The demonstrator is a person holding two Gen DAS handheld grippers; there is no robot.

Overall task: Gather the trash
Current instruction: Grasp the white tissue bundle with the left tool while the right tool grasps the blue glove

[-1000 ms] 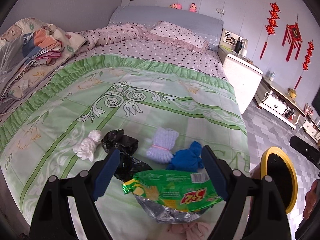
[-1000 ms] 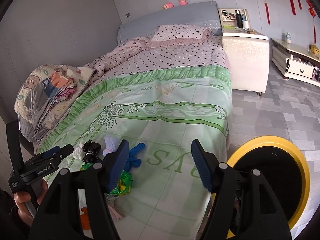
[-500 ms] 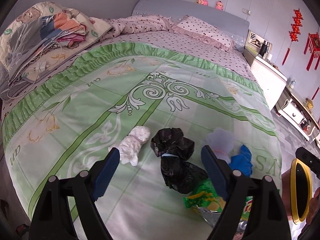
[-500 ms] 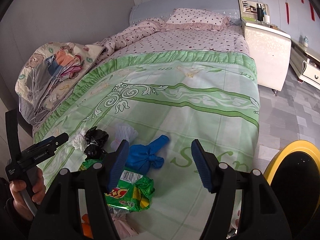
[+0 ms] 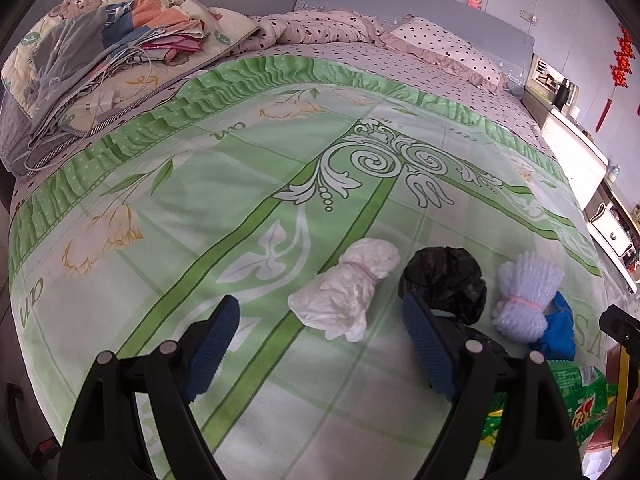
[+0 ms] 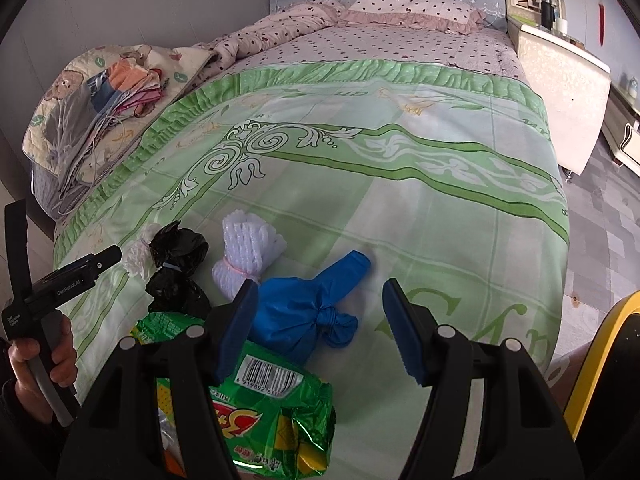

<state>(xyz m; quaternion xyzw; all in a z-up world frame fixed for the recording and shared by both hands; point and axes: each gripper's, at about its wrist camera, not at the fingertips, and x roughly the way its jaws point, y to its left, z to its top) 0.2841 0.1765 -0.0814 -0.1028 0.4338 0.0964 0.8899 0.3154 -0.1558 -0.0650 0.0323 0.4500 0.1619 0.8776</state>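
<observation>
Trash lies in a row near the foot of the bed. A white tied bag lies just ahead of my open, empty left gripper, between its fingers. A black tied bag, a white foam net bundle, a blue tied bag and a green snack wrapper lie to its right. My right gripper is open and empty, with the blue bag between its fingers. The green wrapper, foam bundle and black bag sit to its left.
The green patterned bedspread covers the bed. Folded quilts and clothes are piled at the far left. A yellow-rimmed black bin stands on the floor at the bed's right. A white nightstand stands beside the bed.
My left gripper has swung left, from over the green wrapper to the white bag. My right gripper has moved in from the bin side until the blue bag sits between its fingers.
</observation>
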